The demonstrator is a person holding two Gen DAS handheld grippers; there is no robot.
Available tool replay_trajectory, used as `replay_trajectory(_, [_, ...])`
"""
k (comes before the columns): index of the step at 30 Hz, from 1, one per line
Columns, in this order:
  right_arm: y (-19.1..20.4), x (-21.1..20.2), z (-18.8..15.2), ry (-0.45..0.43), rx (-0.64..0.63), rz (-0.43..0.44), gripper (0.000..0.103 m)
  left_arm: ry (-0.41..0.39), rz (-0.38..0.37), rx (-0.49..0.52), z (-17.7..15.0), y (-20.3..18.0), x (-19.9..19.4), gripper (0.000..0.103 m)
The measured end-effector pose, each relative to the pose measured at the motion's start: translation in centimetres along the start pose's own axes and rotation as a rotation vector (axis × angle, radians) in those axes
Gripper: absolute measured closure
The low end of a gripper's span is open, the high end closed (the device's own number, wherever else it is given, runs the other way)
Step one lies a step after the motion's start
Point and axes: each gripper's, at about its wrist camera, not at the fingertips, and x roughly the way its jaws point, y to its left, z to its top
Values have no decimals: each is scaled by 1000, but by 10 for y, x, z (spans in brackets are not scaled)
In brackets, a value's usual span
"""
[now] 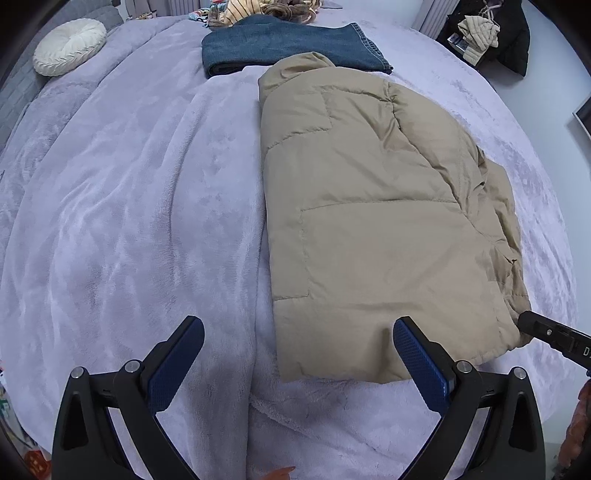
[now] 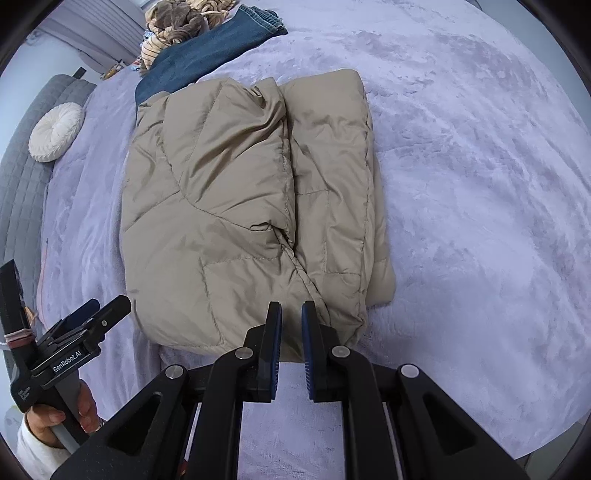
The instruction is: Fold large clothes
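Observation:
A tan puffer jacket (image 1: 369, 221) lies folded lengthwise on the lilac fleece blanket (image 1: 129, 221); it also shows in the right wrist view (image 2: 229, 206). My left gripper (image 1: 299, 332) is open and empty, hovering over the jacket's near left corner. My right gripper (image 2: 291, 314) is nearly shut at the jacket's near hem, with a narrow gap between its pads; I cannot tell whether fabric is pinched. It shows at the jacket's near right corner in the left wrist view (image 1: 546, 332). The left gripper shows at the lower left of the right wrist view (image 2: 92, 314).
Folded blue jeans (image 1: 288, 44) lie just beyond the jacket's collar. A heap of clothes (image 1: 266, 9) sits behind them. A round cream cushion (image 1: 68, 46) lies at the far left by a grey headboard (image 2: 22, 177). Dark and beige garments (image 1: 487, 33) hang at the far right.

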Motion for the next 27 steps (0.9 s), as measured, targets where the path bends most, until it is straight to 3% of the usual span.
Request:
replay_trajectory(15, [9,-36,-30,-16,-70,58,90,-101,72,-14,-43,-22,-79,0])
replay_trajectory(16, [9,-43,-32,-26,-77,53,88,-112,74,-16,-45,-24,-85,0])
replay_trajectory(17, [8,-49,-34,-36,-82,49,75,-124,74,-18,-47,-27,-92,0])
replay_trajectory(18, [8,-56,-36,-48,-88,43,56,-135,75,-19,-50,-30,-99,0])
replay_trajectory(19, [9,-64,-38,-67,-98,36,48,-146,73,-20,-51,-32,-105,0])
replay_trajectory(25, [14,-99,-45,-153,-139,12,44,-202,70,-23,-55,-42,-138,0])
replay_trajectory(27, [18,-108,-48,-180,-145,-7,33,-220,77,-18,-56,-44,-147,0])
